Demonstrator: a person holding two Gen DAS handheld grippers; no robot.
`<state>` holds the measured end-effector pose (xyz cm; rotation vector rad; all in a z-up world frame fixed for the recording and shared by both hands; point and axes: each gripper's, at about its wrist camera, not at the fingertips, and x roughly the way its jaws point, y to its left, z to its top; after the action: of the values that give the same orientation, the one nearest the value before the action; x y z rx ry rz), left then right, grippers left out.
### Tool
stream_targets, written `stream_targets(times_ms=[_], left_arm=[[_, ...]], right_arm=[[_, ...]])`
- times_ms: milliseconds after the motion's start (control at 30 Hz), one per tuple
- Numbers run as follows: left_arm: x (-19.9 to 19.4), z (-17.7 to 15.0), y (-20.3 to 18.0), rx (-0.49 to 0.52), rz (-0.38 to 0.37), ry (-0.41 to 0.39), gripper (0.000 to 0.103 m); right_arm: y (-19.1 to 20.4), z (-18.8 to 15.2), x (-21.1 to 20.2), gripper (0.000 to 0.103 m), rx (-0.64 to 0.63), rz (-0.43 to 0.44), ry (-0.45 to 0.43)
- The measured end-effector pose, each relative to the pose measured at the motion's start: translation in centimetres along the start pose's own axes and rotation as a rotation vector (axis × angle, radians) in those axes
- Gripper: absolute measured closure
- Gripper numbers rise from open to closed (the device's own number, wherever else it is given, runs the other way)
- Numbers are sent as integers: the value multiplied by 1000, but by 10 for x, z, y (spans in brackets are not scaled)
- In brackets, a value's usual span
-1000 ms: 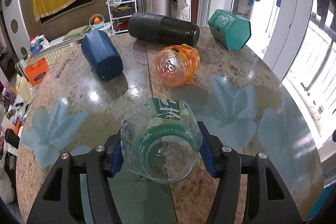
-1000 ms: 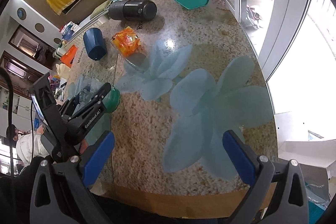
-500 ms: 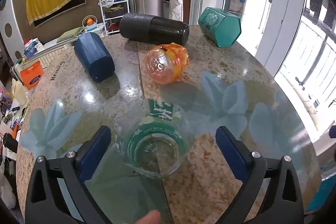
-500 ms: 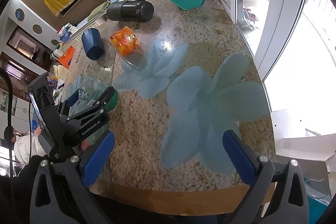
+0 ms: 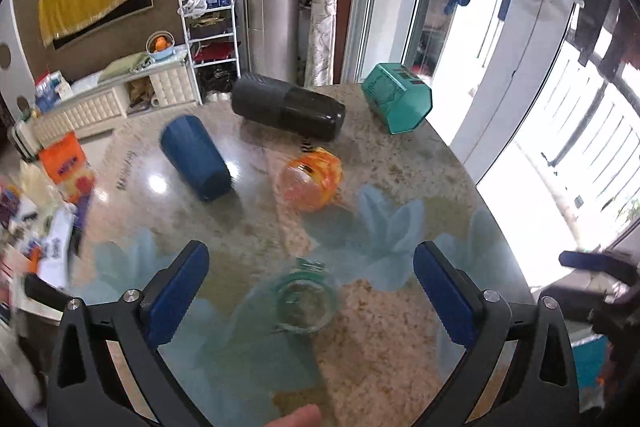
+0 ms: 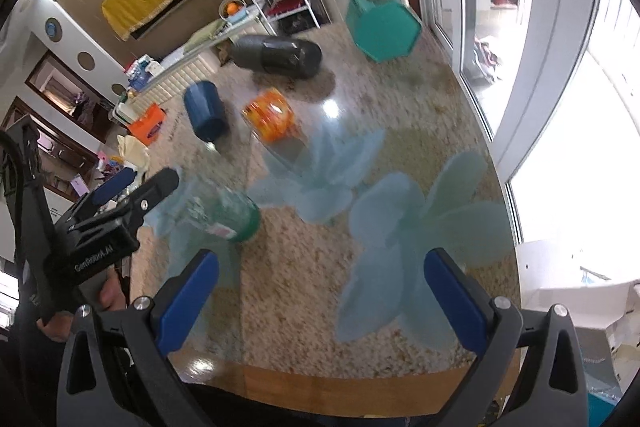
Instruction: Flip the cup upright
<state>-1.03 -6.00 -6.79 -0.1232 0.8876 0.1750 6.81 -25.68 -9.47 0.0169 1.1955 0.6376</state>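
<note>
While your left gripper hangs above the table with its fingers wide apart, the clear cup stands between them, touching neither, mouth up as you look straight down into it; I judge this one done, so your next move is to pick among the blue cup, orange cup, black flask and green cup, all on their sides beyond; from your right gripper, fingers also spread and empty, you get the clear cup side-on, which the top view lacks, though blur leaves its tilt uncertain.
</note>
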Motion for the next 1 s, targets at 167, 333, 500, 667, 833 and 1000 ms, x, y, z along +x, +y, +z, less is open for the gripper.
stream_targets(times_ms=[167,333,500,667,833,1000], left_arm=[[-23,20,21,-3,-11,67,0],[-36,26,51,-44,-25,90,0],[-29,18,78,-43,-27,125,0],[-30,6,93,-12,-44,138,0],[-40,1,109,-9,-59,134,0],[-45,-4,118,-13,-71,130,0]], right_arm=[[27,21,-11,0,-22,0,-14],[59,30,-12,0,-60,-57,-47],[91,28,1,0,-80,-81,-55],[111,19,12,0,-75,-131,-57],[131,9,18,0,-75,-160,-45],[146,4,22,0,-98,-161,-36]])
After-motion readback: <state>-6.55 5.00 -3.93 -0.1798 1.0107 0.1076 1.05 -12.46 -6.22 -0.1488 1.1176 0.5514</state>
